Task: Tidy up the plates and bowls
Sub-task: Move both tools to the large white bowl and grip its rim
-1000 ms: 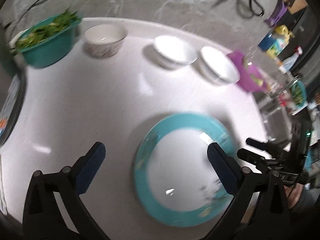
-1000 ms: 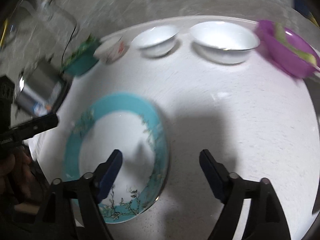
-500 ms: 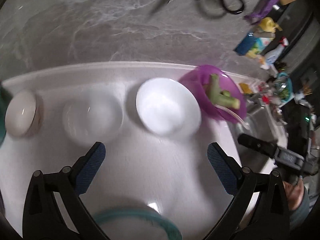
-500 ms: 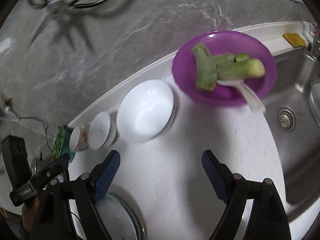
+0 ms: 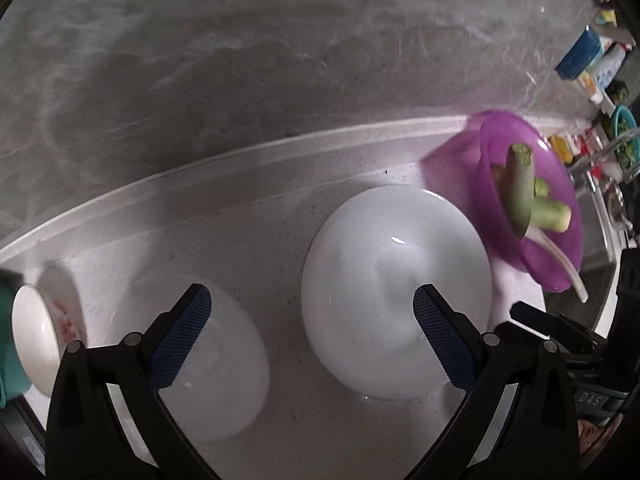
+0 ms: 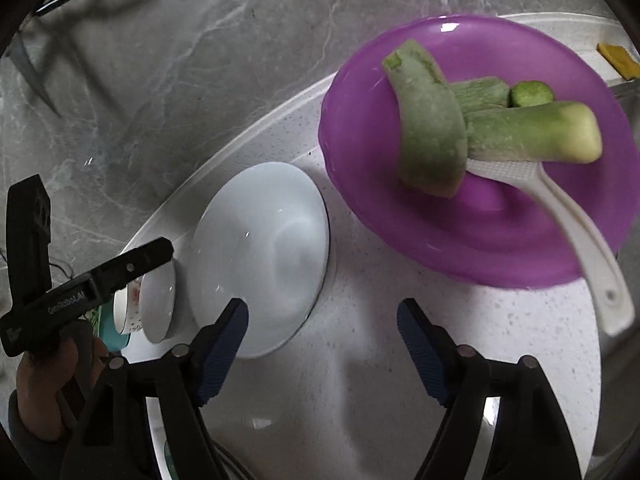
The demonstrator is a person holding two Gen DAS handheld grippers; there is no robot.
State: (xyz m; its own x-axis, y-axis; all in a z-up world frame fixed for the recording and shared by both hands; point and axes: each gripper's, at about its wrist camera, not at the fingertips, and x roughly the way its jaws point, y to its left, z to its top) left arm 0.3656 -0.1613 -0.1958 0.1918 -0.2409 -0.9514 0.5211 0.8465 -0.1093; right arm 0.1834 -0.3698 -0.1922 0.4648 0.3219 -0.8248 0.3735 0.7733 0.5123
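Note:
A large white bowl (image 5: 396,292) (image 6: 260,256) stands near the counter's back edge. To its left sit a smaller white bowl (image 5: 208,360) (image 6: 158,308) and a small patterned bowl (image 5: 36,344) (image 6: 128,308). My left gripper (image 5: 314,336) hangs open above the gap between the two white bowls, its right finger over the large one. In the right wrist view it shows as a black tool (image 6: 80,284) in a hand (image 6: 48,380). My right gripper (image 6: 322,346) is open with its jaws closing. Only bare counter lies between them, and its left finger overlaps the large bowl's near rim.
A purple bowl (image 6: 480,160) (image 5: 528,200) holds green vegetable pieces and a white spoon (image 6: 560,216), just right of the large white bowl. A teal bowl (image 5: 6,320) sits at the far left. The grey marble wall rises behind. Bottles and clutter (image 5: 592,56) crowd the far right.
Both views have swept away from the turquoise plate to the back row of bowls, which are now much closer. The plate has left the left wrist view. The right jaws have narrowed a little.

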